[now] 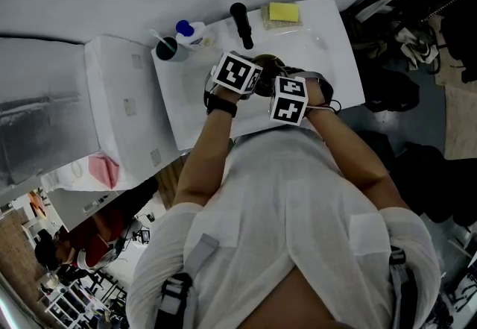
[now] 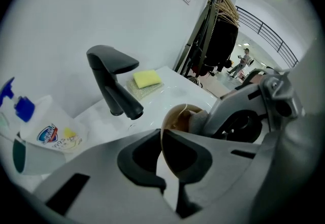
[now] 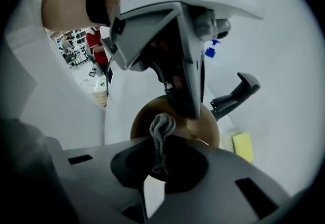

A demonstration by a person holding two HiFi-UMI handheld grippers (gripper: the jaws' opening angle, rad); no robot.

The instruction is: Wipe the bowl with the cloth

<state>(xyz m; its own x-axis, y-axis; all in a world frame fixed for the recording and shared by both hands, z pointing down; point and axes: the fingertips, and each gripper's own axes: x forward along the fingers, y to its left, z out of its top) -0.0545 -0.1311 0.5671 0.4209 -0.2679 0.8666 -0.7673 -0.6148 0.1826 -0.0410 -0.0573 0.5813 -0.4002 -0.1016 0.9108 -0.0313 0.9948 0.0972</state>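
A brown bowl (image 2: 177, 116) hangs over the white sink (image 1: 313, 36), just in front of the black faucet (image 2: 114, 83). My left gripper (image 2: 161, 154) is shut on the bowl's rim, which runs between its jaws. The right gripper (image 3: 156, 159) is shut on a grey cloth (image 3: 161, 134) whose bunched end pokes into the bowl (image 3: 175, 124). In the head view both grippers meet over the bowl (image 1: 267, 65), marker cubes side by side: the left gripper (image 1: 246, 85) and the right gripper (image 1: 287, 92).
A yellow sponge (image 1: 283, 12) lies at the sink's far corner. A soap bottle with a blue cap (image 1: 192, 33) and a dark cup (image 1: 168, 48) stand left of the faucet (image 1: 241, 24). Bags and clothing hang to the right (image 1: 425, 36).
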